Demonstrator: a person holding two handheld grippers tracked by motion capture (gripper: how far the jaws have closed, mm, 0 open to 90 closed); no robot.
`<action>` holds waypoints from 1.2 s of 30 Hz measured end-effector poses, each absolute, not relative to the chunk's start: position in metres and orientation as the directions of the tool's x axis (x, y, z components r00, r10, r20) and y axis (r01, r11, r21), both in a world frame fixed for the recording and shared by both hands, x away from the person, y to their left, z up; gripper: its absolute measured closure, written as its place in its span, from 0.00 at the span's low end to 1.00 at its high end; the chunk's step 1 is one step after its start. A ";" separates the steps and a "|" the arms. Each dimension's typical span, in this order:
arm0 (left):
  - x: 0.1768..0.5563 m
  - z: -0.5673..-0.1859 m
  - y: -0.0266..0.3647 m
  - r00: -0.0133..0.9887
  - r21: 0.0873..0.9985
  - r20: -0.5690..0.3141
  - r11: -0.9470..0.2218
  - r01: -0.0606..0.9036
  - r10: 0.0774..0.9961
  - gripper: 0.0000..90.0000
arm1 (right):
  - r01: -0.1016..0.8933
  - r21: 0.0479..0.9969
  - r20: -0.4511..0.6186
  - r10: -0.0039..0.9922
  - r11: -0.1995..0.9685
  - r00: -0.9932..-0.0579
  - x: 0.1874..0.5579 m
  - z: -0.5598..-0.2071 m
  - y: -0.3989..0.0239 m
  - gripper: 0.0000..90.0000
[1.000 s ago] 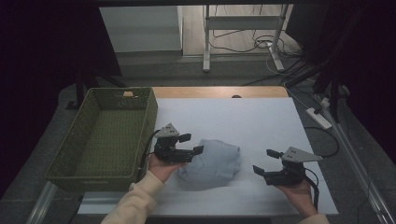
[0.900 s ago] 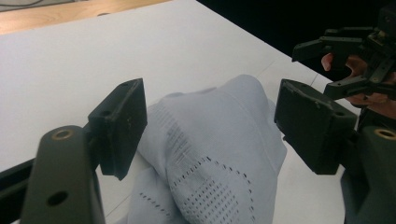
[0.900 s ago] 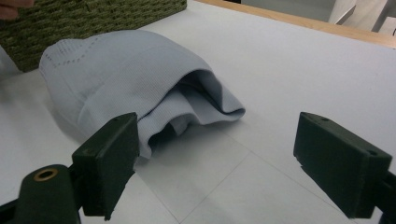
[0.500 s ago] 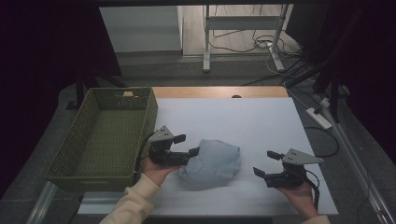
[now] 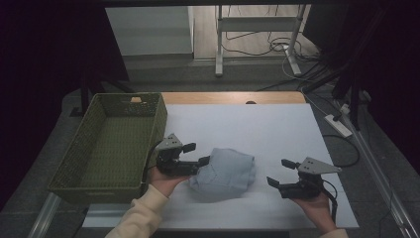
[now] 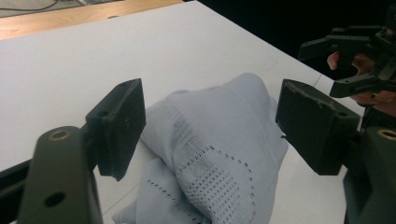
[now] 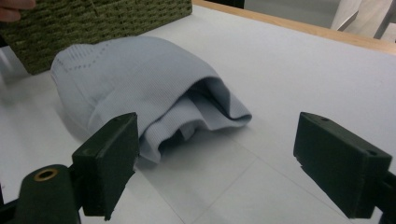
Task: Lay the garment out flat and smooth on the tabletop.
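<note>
A crumpled light blue knit cloth (image 5: 225, 171) lies on the white table (image 5: 247, 124), near the front edge. My left gripper (image 5: 197, 154) sits at the cloth's left end with its jaws wide apart. In the left gripper view the cloth (image 6: 219, 154) bulges up between the two pads, and neither pad presses on it. My right gripper (image 5: 279, 172) is held a short way right of the cloth, open and with nothing in it. In the right gripper view the cloth (image 7: 140, 88) lies ahead of the spread jaws, with its folded opening facing them.
A green woven basket (image 5: 131, 98) stands at the table's left, just behind the left hand, and its wall (image 7: 93, 18) also shows in the right gripper view. The right hand and its gripper (image 6: 355, 56) show far off in the left gripper view. Cables lie on the floor beyond the table.
The left gripper has shifted slightly left, toward the basket, staying at the cloth's end. The right gripper and the cloth have kept still.
</note>
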State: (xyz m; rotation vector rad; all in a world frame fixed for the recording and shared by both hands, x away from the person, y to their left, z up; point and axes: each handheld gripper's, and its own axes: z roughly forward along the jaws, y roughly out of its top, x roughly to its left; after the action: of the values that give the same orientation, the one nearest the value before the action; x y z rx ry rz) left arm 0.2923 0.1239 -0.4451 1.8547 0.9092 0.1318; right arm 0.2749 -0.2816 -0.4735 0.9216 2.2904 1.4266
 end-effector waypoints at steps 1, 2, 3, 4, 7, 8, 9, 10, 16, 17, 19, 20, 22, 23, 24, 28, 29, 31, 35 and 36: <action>0.293 -0.445 0.124 0.708 0.827 -0.304 -0.192 0.528 0.638 0.28 | 0.365 0.881 0.087 0.654 0.303 -0.751 0.276 -0.473 -0.280 0.16; 0.294 -0.446 0.125 0.706 0.824 -0.310 -0.190 0.533 0.637 0.28 | 0.360 0.882 0.082 0.656 0.303 -0.750 0.278 -0.471 -0.277 0.16; 0.294 -0.446 0.125 0.706 0.824 -0.310 -0.190 0.533 0.637 0.28 | 0.360 0.882 0.082 0.656 0.303 -0.750 0.278 -0.471 -0.277 0.16; 0.294 -0.446 0.125 0.705 0.822 -0.311 -0.193 0.536 0.637 0.28 | 0.361 0.882 0.081 0.656 0.304 -0.751 0.280 -0.470 -0.275 0.16; 0.294 -0.446 0.125 0.705 0.820 -0.310 -0.196 0.538 0.638 0.29 | 0.352 0.883 0.067 0.658 0.311 -0.750 0.290 -0.466 -0.267 0.16; 0.294 -0.446 0.125 0.703 0.820 -0.312 -0.192 0.539 0.639 0.29 | 0.353 0.882 0.064 0.660 0.313 -0.748 0.293 -0.465 -0.265 0.16; 0.293 -0.445 0.126 0.702 0.820 -0.316 -0.188 0.540 0.638 0.29 | 0.360 0.884 0.077 0.666 0.299 -0.742 0.299 -0.462 -0.262 0.16; 0.293 -0.445 0.126 0.701 0.820 -0.321 -0.183 0.542 0.637 0.29 | 0.365 0.885 0.087 0.669 0.288 -0.738 0.304 -0.461 -0.260 0.16; 0.293 -0.444 0.128 0.698 0.821 -0.327 -0.175 0.544 0.637 0.29 | 0.393 0.880 0.111 0.689 0.266 -0.716 0.331 -0.456 -0.243 0.17; 0.294 -0.444 0.128 0.698 0.821 -0.328 -0.174 0.544 0.637 0.29 | 0.394 0.880 0.114 0.687 0.265 -0.718 0.336 -0.457 -0.240 0.17; 0.294 -0.444 0.129 0.698 0.821 -0.328 -0.173 0.543 0.636 0.29 | 0.404 0.870 0.120 0.674 0.283 -0.729 0.347 -0.458 -0.227 0.17; 0.294 -0.444 0.130 0.697 0.822 -0.331 -0.169 0.544 0.636 0.29 | 0.404 0.870 0.120 0.674 0.283 -0.729 0.347 -0.458 -0.227 0.17; 0.294 -0.443 0.131 0.697 0.824 -0.337 -0.160 0.544 0.633 0.29 | 0.396 0.866 0.108 0.659 0.306 -0.744 0.355 -0.460 -0.214 0.17; 0.294 -0.443 0.131 0.697 0.824 -0.339 -0.157 0.544 0.632 0.29 | 0.396 0.866 0.108 0.659 0.306 -0.744 0.355 -0.460 -0.214 0.17; 0.294 -0.443 0.132 0.697 0.825 -0.339 -0.156 0.543 0.632 0.29 | 0.394 0.867 0.112 0.650 0.306 -0.752 0.360 -0.460 -0.207 0.17; 0.294 -0.442 0.131 0.701 0.825 -0.339 -0.160 0.543 0.628 0.30 | 0.389 0.866 0.111 0.638 0.314 -0.762 0.368 -0.460 -0.197 0.17; 0.294 -0.442 0.131 0.701 0.825 -0.337 -0.163 0.542 0.628 0.30 | 0.392 0.865 0.119 0.631 0.313 -0.766 0.372 -0.460 -0.192 0.17; 0.293 -0.443 0.130 0.703 0.824 -0.336 -0.166 0.542 0.627 0.30 | 0.394 0.863 0.122 0.626 0.317 -0.770 0.374 -0.463 -0.187 0.17; 0.294 -0.444 0.129 0.702 0.821 -0.339 -0.168 0.546 0.627 0.30 | 0.404 0.852 0.129 0.613 0.334 -0.779 0.377 -0.469 -0.179 0.17; 0.294 -0.444 0.130 0.702 0.821 -0.339 -0.168 0.546 0.626 0.30 | 0.410 0.847 0.142 0.599 0.338 -0.788 0.379 -0.472 -0.174 0.17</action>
State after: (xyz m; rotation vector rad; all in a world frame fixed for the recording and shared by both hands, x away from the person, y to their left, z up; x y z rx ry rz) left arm 0.2940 0.1295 -0.4435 1.8307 0.9215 0.0932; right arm 0.3790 -0.1740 -0.4716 0.9187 2.4043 1.4339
